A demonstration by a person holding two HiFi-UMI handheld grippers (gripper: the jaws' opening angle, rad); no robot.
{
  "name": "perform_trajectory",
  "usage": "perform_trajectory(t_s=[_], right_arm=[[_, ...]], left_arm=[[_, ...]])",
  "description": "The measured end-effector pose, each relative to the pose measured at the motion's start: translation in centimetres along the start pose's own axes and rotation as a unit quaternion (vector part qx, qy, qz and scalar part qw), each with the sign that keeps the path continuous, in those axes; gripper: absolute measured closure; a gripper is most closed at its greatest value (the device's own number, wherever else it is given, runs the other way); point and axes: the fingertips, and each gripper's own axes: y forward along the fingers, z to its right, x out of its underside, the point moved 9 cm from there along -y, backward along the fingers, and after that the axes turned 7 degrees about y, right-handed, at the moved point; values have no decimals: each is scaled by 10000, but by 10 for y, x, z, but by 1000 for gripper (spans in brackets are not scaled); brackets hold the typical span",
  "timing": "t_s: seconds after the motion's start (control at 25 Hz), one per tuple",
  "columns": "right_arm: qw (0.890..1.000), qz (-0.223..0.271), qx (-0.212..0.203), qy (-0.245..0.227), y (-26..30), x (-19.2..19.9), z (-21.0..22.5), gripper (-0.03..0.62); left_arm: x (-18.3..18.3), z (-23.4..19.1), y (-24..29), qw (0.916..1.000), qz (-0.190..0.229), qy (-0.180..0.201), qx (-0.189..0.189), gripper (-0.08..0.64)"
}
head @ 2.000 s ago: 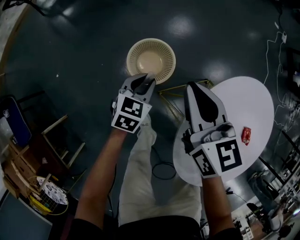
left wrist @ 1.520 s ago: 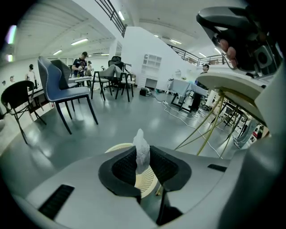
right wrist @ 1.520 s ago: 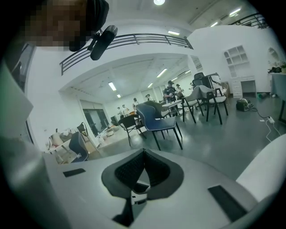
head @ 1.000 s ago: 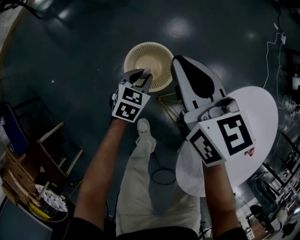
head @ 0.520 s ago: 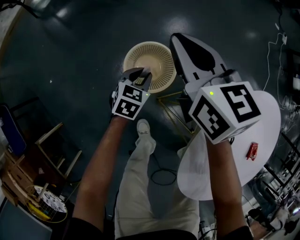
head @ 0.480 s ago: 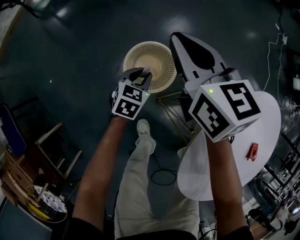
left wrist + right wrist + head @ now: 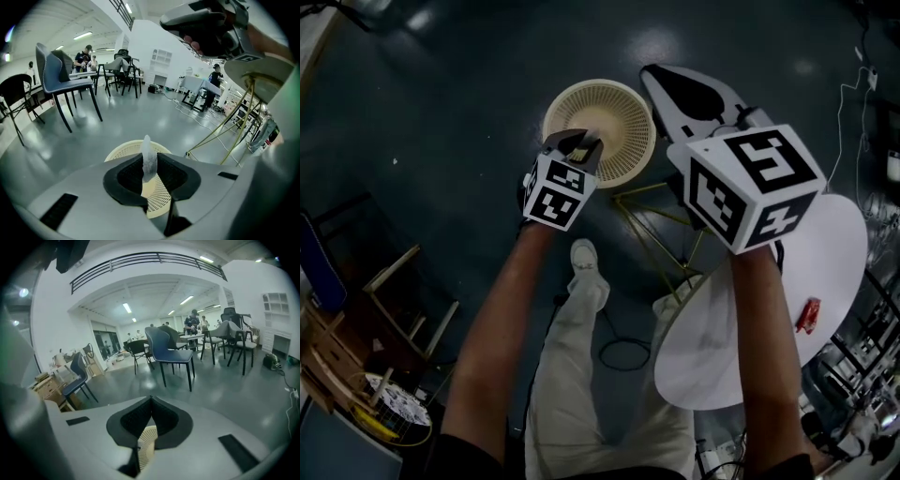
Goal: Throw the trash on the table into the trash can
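while one scrap is on its way to the can, the job looks only part done. the left gripper (image 7: pixel 577 146) is clamped narrow on a thin, pale scrap (image 7: pixel 148 157), which stands upright between its jaws with its top poking out past the tips. i cannot tell whether it is tissue or plastic film. the can (image 7: pixel 633 117), a cream slotted basket on the dark floor, lies right under and just beyond those jaws; in the left gripper view its rim shows around the scrap, so the scrap hangs over the can's near edge, not yet let go.

the right gripper (image 7: pixel 150 405) has its jaws closed together with nothing between them; only a slice of the can shows through the gap below the tips. in the head view it is held over the floor beside the can's right rim.

left to do, as i judge it: drop the scrap, then deal with a small red wrapper (image 7: pixel 808 314) lying on the white table (image 7: pixel 825 253), at the right and well apart from both grippers. no other trash shows on the visible part of the table, though the right forearm covers some of it.
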Motion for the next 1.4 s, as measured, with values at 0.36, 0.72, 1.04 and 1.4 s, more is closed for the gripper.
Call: perform_trajectory(t_s=[0.36, 0.72, 1.04, 1.4], right_arm=[[9951, -374, -96, -907, 15, -2, 7, 575], [9893, -606, -88, -1321, 25, 9, 9, 575], [9885, -580, -92, -1395, 25, 10, 12, 575], [9865, -633, -116, -1505, 27, 9, 7, 575]], left_arm=[[6, -10, 10, 10000, -16, -26, -3, 465], [23, -15, 32, 9994, -193, -288, 45, 457], [30, -13, 40, 9984, -246, -503, 79, 367], [26, -20, 29, 9980, -369, -510, 101, 443]])
